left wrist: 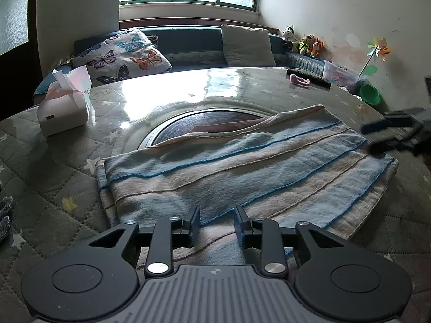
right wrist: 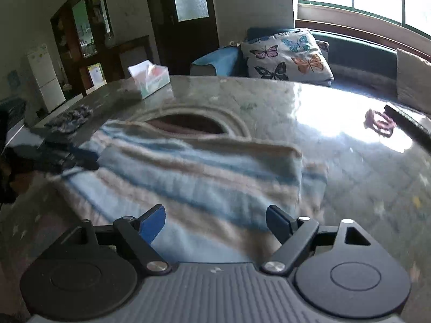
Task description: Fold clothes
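- On the table [left wrist: 172, 94] in front of me lies the striped towel [left wrist: 242, 167] — folded over, blue and cream bands, spread partly across the dark round inset [left wrist: 188, 126] in the tabletop.
- My left gripper [left wrist: 216, 224] sits low over the near edge of the towel; its jaws stand apart with a gap between them, the cloth showing under that gap, and nothing is pinched.
- My right gripper [right wrist: 215, 222] hovers over the towel's other end, its jaws spread wide — the blue pads [right wrist: 152, 222] grip nothing.
- From the left wrist view the right gripper shows as a blurred dark shape at the towel's far right corner; from the right wrist view the left one shows at the left end of the cloth.
- Beside the towel stands a tissue box [left wrist: 63, 107]; further back lie a small pink thing [left wrist: 299, 81] and a dark remote [left wrist: 309, 78].
- Behind the table, a bench carries a butterfly cushion [left wrist: 126, 53] and a plain cushion [left wrist: 246, 44].
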`<control>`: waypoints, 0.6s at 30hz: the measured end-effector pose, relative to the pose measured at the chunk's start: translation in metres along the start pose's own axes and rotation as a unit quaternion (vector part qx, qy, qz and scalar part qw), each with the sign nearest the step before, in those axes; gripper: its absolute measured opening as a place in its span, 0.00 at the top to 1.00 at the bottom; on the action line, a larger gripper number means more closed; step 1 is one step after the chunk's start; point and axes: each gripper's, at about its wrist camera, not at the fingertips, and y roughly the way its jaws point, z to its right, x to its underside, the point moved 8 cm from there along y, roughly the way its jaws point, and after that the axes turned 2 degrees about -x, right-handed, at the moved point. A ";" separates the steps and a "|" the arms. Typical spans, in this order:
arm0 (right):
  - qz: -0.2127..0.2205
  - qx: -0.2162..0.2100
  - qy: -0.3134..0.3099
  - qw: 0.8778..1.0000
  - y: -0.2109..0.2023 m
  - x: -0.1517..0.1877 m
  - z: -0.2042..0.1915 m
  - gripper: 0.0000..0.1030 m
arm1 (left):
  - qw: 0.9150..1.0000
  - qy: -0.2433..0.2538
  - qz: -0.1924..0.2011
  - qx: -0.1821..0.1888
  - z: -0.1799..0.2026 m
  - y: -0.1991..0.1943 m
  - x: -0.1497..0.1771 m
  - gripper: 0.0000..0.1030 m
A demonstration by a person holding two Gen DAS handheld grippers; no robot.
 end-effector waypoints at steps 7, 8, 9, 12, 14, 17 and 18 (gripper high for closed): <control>-0.008 0.004 0.030 1.000 0.039 -0.015 0.027 0.19 | 1.000 0.001 0.001 0.001 0.001 0.000 0.000 0.69; -0.011 0.006 0.033 0.999 0.043 -0.014 0.031 0.20 | 1.000 0.000 0.000 0.001 0.001 0.000 0.000 0.69; -0.012 0.006 0.035 0.999 0.046 -0.013 0.033 0.21 | 1.000 -0.001 -0.001 0.001 0.001 0.000 0.000 0.69; -0.004 0.013 0.030 0.999 0.044 -0.020 0.033 0.21 | 1.000 -0.001 0.001 -0.003 0.000 -0.003 -0.004 0.68; 0.006 0.014 0.029 0.999 0.042 -0.028 0.033 0.21 | 1.000 -0.002 0.004 -0.006 -0.001 -0.006 -0.007 0.68; 0.012 0.013 0.034 0.999 0.048 -0.038 0.036 0.20 | 1.000 -0.004 0.013 -0.015 -0.004 -0.009 -0.012 0.68; 0.010 0.014 0.037 0.999 0.052 -0.041 0.038 0.20 | 1.000 -0.008 0.016 -0.019 -0.007 -0.010 -0.014 0.68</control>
